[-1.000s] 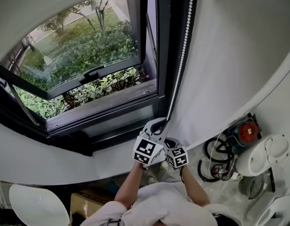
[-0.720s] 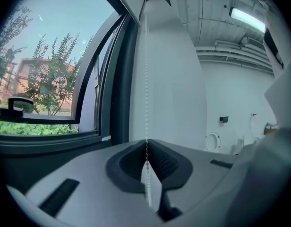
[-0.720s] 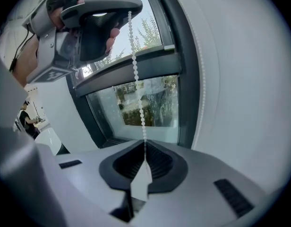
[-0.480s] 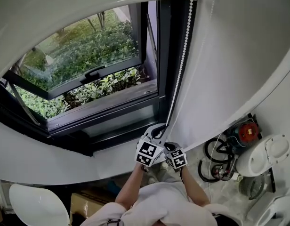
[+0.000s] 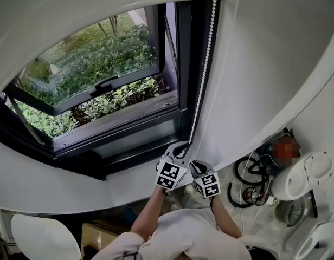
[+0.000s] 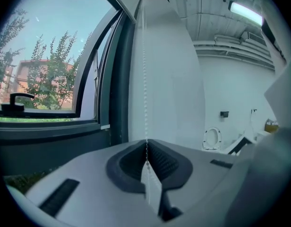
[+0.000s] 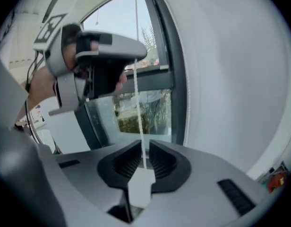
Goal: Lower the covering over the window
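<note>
Left gripper (image 6: 146, 145) jaws clamp the bead chain (image 6: 144, 79) to hold its gain, while right gripper (image 7: 143, 162) jaws, just opening, loosely straddle it below, probably to regrasp; the blind (image 5: 91, 4) apparently sits rolled far above both.

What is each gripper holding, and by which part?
Left gripper pinches the bead chain low down. Right gripper's jaws have just been opening; the chain hangs free between them.

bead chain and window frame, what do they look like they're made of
Bead chain: small round white beads, faintly glossy, likely plastic. Window frame: dark, smooth, straight matte profiles, probably painted metal, though plastic can't be ruled out.
</note>
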`<state>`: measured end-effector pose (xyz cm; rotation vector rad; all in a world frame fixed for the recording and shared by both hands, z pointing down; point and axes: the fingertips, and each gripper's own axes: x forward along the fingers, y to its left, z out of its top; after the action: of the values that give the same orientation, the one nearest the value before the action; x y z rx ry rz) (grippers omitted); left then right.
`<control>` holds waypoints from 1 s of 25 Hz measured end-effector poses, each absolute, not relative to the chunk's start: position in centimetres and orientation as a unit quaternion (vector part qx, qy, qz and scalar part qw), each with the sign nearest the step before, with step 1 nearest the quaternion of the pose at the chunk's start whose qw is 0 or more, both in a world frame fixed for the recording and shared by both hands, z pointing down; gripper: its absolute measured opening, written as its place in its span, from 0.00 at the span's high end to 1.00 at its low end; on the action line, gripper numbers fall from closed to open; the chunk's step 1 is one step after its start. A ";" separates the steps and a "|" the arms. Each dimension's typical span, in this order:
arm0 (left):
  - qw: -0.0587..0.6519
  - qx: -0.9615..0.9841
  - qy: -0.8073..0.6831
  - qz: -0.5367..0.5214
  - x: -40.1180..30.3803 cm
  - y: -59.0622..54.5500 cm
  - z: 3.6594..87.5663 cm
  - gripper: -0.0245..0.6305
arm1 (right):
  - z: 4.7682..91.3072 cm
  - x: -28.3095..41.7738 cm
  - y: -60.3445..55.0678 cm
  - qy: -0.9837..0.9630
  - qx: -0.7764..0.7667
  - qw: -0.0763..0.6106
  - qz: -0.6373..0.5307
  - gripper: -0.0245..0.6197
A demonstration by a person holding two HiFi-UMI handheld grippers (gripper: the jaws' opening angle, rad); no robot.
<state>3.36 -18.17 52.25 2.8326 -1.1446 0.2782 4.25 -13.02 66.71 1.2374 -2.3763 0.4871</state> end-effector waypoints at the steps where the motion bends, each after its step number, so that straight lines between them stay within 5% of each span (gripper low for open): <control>1: 0.037 0.922 -0.374 0.092 3.2 -18.1 52.4 0.93 | 65.0 4.6 -13.1 -0.854 0.454 0.192 0.166 0.88; 15: 0.040 0.921 -0.379 0.081 2.9 -17.7 52.2 0.93 | 40.8 4.5 -14.7 -0.887 0.461 0.027 -0.026 0.81; 25: 0.042 0.922 -0.378 0.077 2.9 -17.6 52.3 0.93 | 34.1 2.3 -17.5 -0.895 0.437 -0.010 -0.087 0.81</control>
<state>2.91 -17.55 52.29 2.8208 -1.1563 0.2346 2.35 -17.47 34.06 1.3807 -2.8315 -0.2766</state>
